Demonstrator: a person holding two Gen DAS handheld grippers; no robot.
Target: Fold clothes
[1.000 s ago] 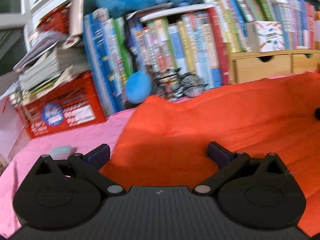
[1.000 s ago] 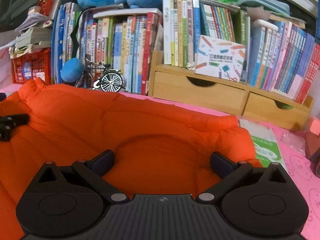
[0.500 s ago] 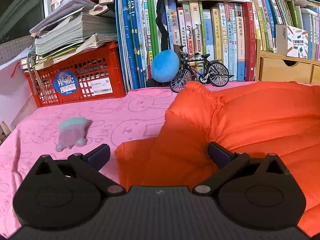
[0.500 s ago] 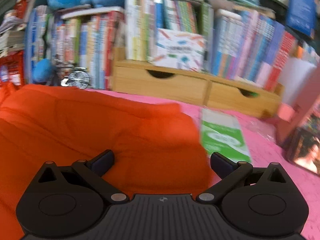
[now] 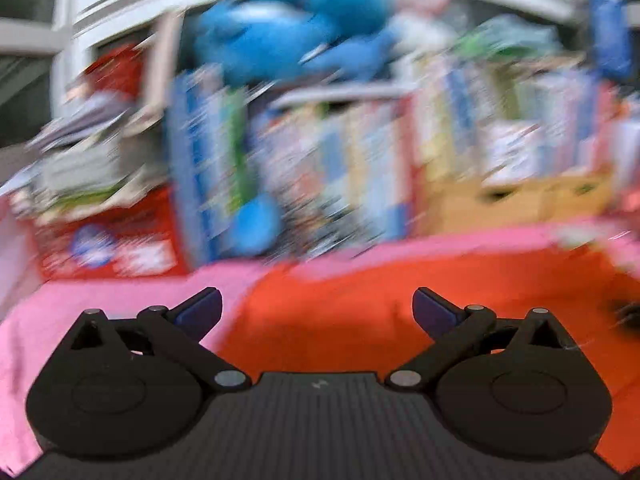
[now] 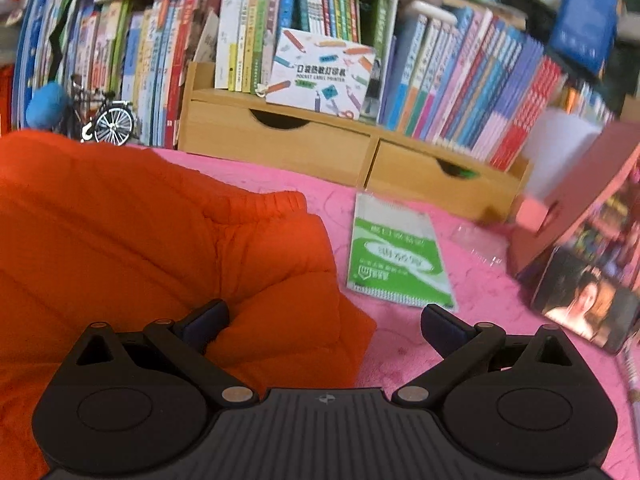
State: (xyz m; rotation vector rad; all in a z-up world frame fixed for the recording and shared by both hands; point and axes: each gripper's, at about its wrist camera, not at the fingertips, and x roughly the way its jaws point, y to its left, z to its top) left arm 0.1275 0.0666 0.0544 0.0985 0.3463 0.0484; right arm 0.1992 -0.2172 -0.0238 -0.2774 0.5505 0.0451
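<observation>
An orange padded garment (image 6: pixel 140 240) lies on the pink cloth, with a ribbed edge (image 6: pixel 260 204) at its right end. My right gripper (image 6: pixel 324 322) is open and empty, low over the garment's right corner. In the left wrist view, which is badly blurred, the garment (image 5: pixel 400 300) fills the lower right. My left gripper (image 5: pixel 316 308) is open and empty above the garment's left edge.
A green and white notebook (image 6: pixel 394 256) lies right of the garment. A wooden drawer unit (image 6: pixel 328 152) with books, a model bicycle (image 6: pixel 102 120), a red crate (image 5: pixel 108 240) and a pink box (image 6: pixel 568 208) line the back and right.
The left camera has swung up and moved, now blurred; the small grey-green item at left is out of view. The right gripper has shifted right and dropped toward the garment's ribbed corner.
</observation>
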